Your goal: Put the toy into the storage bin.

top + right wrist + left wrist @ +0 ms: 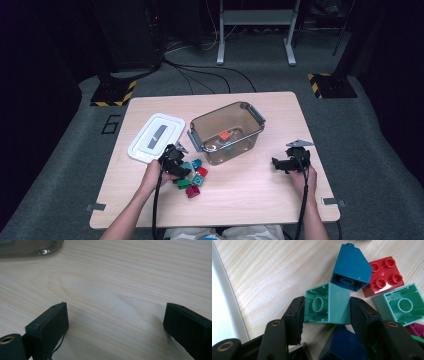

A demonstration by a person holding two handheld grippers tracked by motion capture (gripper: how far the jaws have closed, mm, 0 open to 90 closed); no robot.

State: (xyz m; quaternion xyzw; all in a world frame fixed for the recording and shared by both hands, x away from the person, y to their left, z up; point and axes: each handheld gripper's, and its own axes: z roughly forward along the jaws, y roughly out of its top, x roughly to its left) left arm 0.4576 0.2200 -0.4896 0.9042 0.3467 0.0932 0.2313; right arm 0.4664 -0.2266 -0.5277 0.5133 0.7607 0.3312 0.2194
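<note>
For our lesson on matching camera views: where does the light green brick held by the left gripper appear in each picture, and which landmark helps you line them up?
High view: the light green brick sits left of centre, at the left gripper, in the brick pile.
Left gripper view: centre of the picture, hollow side up, clamped between the two black jaws.
Right gripper view: not in it.
Shared landmark: the red brick and the wooden table.

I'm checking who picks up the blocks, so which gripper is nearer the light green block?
Left. The left gripper has its fingers pressed on the light green block; the right gripper sits apart, across the table, fingers open.
</note>
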